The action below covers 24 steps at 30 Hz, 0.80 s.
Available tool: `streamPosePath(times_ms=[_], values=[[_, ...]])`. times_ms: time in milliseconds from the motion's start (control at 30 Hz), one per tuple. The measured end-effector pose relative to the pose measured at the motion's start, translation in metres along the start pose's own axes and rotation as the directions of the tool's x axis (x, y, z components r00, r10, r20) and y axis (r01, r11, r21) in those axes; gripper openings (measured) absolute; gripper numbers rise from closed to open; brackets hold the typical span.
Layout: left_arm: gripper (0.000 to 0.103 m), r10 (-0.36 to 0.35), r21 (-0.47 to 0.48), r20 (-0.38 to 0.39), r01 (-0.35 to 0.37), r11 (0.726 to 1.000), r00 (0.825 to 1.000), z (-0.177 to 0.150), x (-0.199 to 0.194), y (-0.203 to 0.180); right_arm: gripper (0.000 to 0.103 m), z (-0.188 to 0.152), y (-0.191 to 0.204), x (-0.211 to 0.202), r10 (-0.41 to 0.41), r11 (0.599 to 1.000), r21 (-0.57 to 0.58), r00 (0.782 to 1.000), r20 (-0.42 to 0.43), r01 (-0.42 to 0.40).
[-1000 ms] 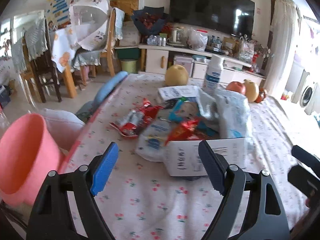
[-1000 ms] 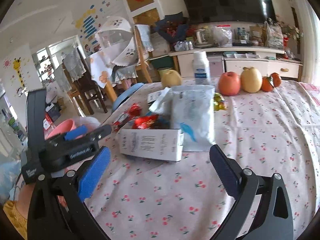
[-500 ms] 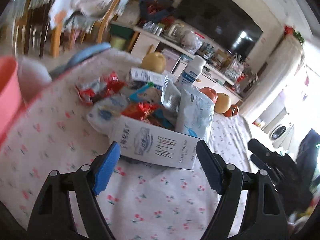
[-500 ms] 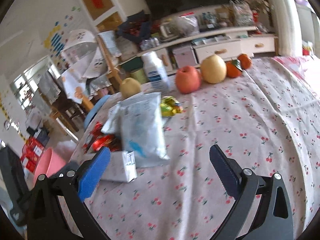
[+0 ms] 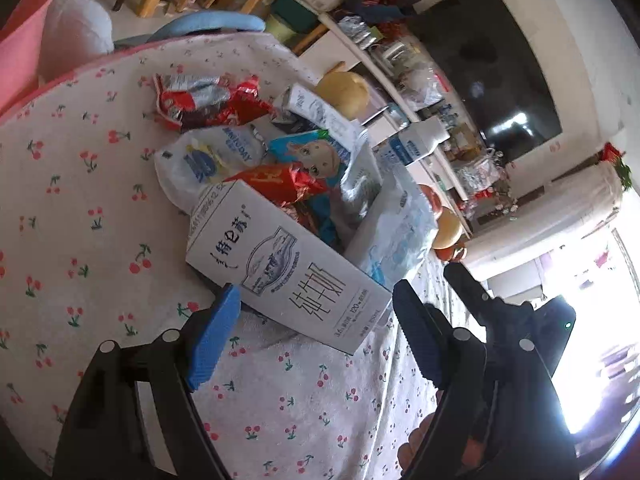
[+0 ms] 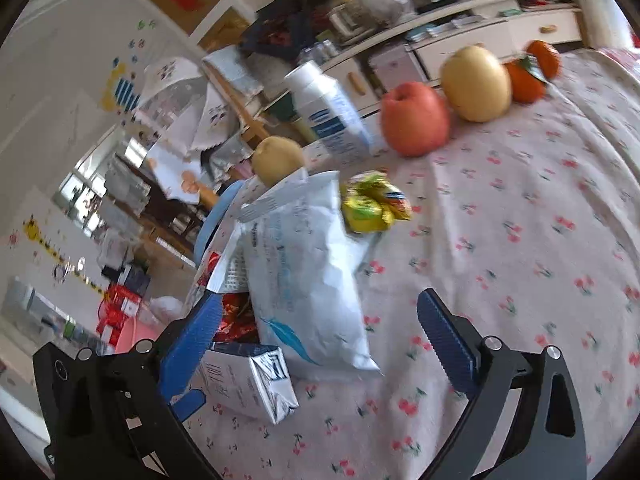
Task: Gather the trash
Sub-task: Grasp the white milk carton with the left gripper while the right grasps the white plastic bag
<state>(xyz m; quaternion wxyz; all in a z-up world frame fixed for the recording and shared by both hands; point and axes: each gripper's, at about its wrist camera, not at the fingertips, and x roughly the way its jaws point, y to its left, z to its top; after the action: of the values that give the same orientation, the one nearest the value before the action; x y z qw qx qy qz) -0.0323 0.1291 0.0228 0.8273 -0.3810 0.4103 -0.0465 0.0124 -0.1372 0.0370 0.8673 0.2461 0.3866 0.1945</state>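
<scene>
A pile of trash lies on the cherry-print tablecloth [image 5: 100, 264]. A white milk carton [image 5: 280, 268] lies on its side at the front of the pile; it also shows in the right wrist view [image 6: 248, 380]. My left gripper [image 5: 316, 336] is open, its blue pads on either side of the carton's near edge. Behind it lie red wrappers [image 5: 208, 100], a white bag [image 5: 216, 156] and a blue-white pouch [image 6: 304, 280]. My right gripper [image 6: 324, 344] is open over the pouch's near end. A yellow wrapper [image 6: 372, 208] lies beyond.
A pink bin [image 5: 20, 48] with a white liner stands off the table's left edge. An apple [image 6: 414, 118], a pear [image 6: 476, 84], oranges [image 6: 536, 68] and a white bottle [image 6: 328, 112] stand at the far edge. Another pear [image 6: 278, 160] sits behind the pile.
Both grippers have moved in toward the pile. The left now brackets the milk carton and is tilted. The right has come down over the pouch.
</scene>
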Motion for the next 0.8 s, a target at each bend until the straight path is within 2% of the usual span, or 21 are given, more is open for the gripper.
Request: streamPosePath(times_ms=[100,200,400,600,800], values=[[0.079,0.003,-0.034,0.004,-0.003,0.999,1.0,-0.001,0.004,-0.001,0.096,0.005,0.009,0.011,0.001,0.999,-0.051,1.0,-0.022,-0.002],[0.079,0.013,-0.042,-0.004,-0.013,0.999,1.0,-0.002,0.01,-0.004,0.079,0.008,0.01,0.021,0.0,0.997,-0.077,0.999,-0.05,-0.004],[0.079,0.021,-0.105,-0.03,-0.024,0.994,0.999,-0.006,0.021,-0.005,0.078,0.015,-0.002,0.04,0.025,0.997,-0.063,0.993,-0.111,-0.033],[0.079,0.03,-0.167,-0.044,-0.037,0.985,0.999,-0.004,0.034,-0.002,0.064,0.017,0.0,0.046,0.081,0.994,-0.053,0.983,-0.162,-0.091],[0.081,0.073,-0.167,-0.022,-0.075,0.983,0.997,0.005,0.043,-0.005,0.061,0.014,0.005,0.046,0.107,0.992,-0.047,0.976,-0.188,-0.118]])
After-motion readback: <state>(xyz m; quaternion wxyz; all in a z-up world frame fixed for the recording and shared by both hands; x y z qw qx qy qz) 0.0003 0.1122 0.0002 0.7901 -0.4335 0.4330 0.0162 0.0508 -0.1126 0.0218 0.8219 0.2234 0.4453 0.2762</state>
